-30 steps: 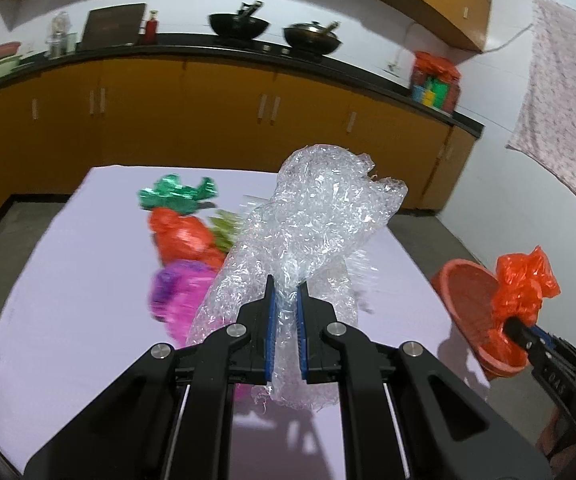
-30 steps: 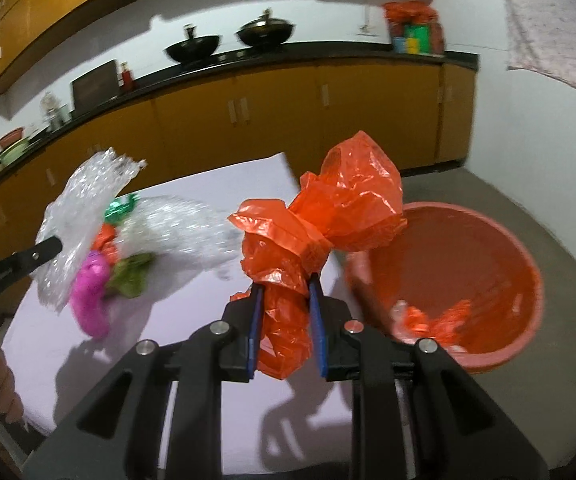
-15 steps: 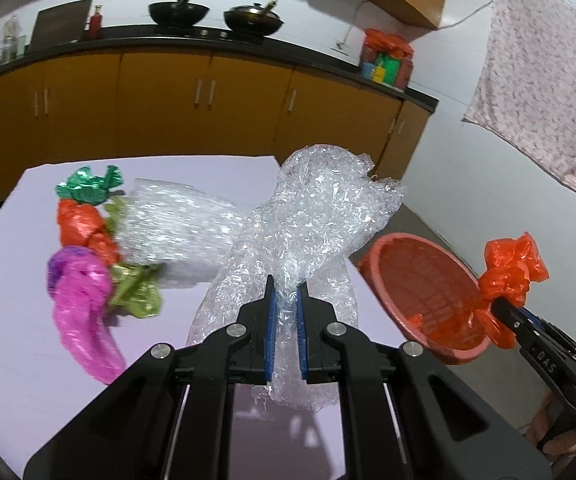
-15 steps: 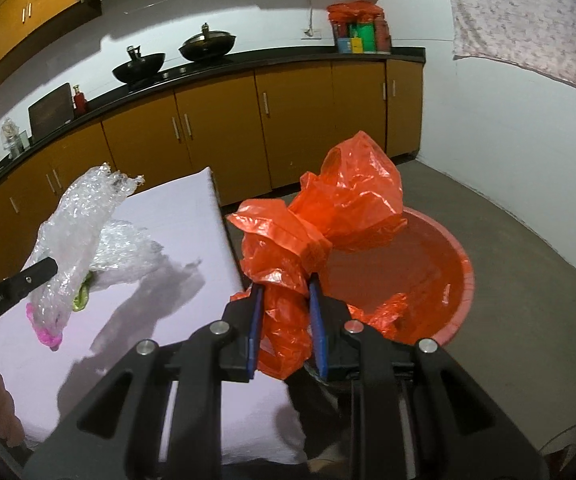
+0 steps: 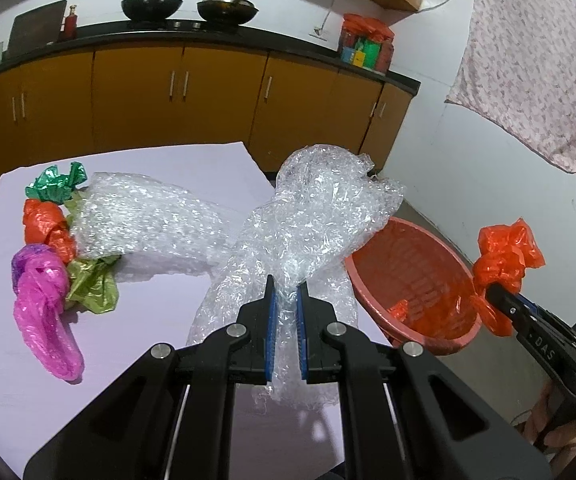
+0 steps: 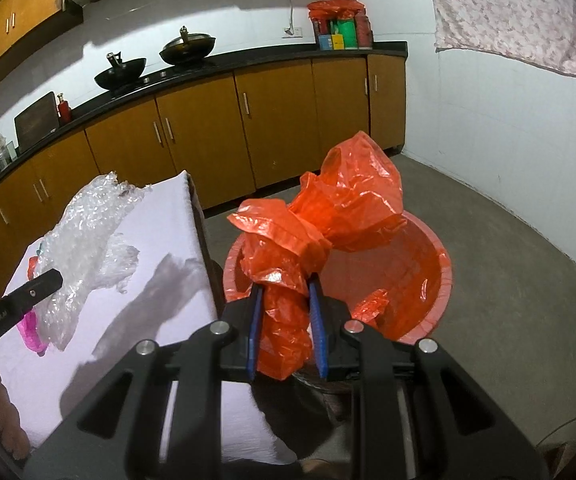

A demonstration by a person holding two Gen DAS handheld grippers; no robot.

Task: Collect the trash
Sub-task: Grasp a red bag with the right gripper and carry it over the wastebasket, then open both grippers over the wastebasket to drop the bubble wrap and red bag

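Note:
My left gripper (image 5: 286,300) is shut on a crumpled sheet of clear bubble wrap (image 5: 319,216), held above the right edge of the lilac table (image 5: 16,380). In the right wrist view that bubble wrap (image 6: 84,236) hangs at the left. My right gripper (image 6: 286,304) is shut on a bunched orange plastic bag (image 6: 327,220), held over the near rim of a red basket (image 6: 435,292) on the floor. The basket (image 5: 411,276) holds a few orange scraps. From the left wrist view the orange bag (image 5: 505,256) sits beyond the basket's right rim.
More trash lies on the table: a second bubble wrap piece (image 5: 148,216), a pink bag (image 5: 44,312), an olive bag (image 5: 92,284), an orange bag (image 5: 44,224) and a green wrapper (image 5: 56,184). Orange kitchen cabinets (image 5: 176,96) line the back; bare concrete floor (image 6: 519,320) surrounds the basket.
Both grippers swung to the right with their loads. The red basket came closer to the middle of both views, and the orange bag now hangs over its rim.

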